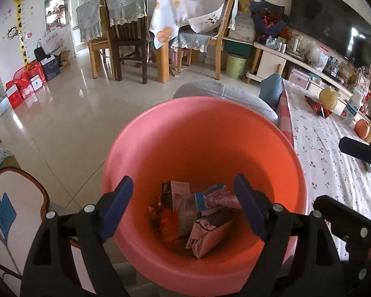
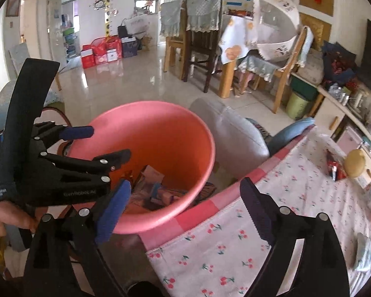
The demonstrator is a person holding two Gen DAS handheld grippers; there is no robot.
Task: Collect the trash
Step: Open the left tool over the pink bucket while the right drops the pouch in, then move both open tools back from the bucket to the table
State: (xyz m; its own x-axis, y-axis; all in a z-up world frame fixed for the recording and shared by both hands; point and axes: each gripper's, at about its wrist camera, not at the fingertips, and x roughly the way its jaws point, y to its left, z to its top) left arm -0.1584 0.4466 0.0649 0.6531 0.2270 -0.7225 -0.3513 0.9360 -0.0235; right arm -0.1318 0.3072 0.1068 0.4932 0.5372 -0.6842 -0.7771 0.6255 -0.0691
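A salmon-pink bin (image 1: 197, 136) stands beside the table and holds trash (image 1: 205, 217): cartons, crumpled wrappers and an orange packet. My left gripper (image 1: 183, 179) hangs open over the bin's mouth with nothing between its blue pads. In the right wrist view the bin (image 2: 160, 136) sits to the left of the table, with the left gripper (image 2: 110, 141) above its near rim. My right gripper (image 2: 185, 182) is open and empty, spanning the bin's right rim and the table edge. One of its fingers (image 1: 356, 148) shows at the right of the left wrist view.
The table (image 2: 235, 235) has a cherry-print cloth with a pink checked border. On it lie a red wrapper (image 1: 316, 106), a yellow round fruit (image 1: 328, 98), an apple (image 1: 362, 128) and a pale blue item (image 2: 363, 252). A grey cushion (image 1: 222, 94) lies behind the bin, with dining chairs beyond it.
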